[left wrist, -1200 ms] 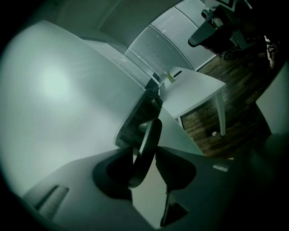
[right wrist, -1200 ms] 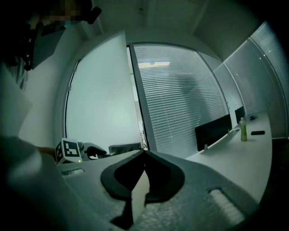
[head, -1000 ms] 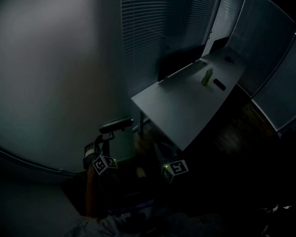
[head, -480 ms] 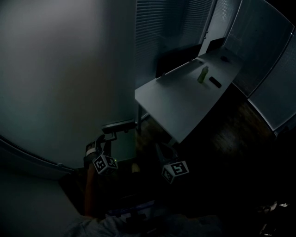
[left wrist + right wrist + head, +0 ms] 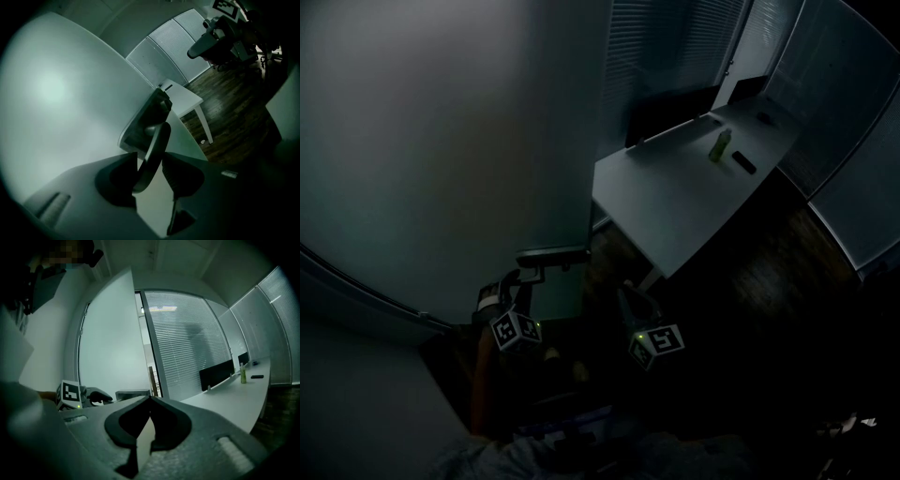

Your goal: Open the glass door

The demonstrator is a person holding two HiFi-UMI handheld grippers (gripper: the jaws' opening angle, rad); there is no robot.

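Observation:
The frosted glass door (image 5: 441, 150) fills the left of the head view, its free edge beside the desk. My left gripper (image 5: 521, 284) reaches up to the dark lever handle (image 5: 551, 255) on that edge. In the left gripper view the handle (image 5: 157, 133) runs between the two jaws of the left gripper (image 5: 150, 161), which are closed against it. My right gripper (image 5: 630, 302) hangs just right of the door edge, apart from it. Its tips meet in the right gripper view with nothing between them (image 5: 149, 400). That view also shows the door (image 5: 108, 343) ajar.
A long white desk (image 5: 675, 206) stands just right of the door edge, carrying a green bottle (image 5: 720, 144), a small dark flat object (image 5: 743, 162) and a dark screen panel (image 5: 670, 111). Window blinds (image 5: 666, 37) lie behind; glass partitions (image 5: 853, 112) at right. Dark wooden floor below.
The door's free edge has swung steadily to the right in the head view, with the handle and my left gripper going along. My right gripper has stayed beside it, still shut.

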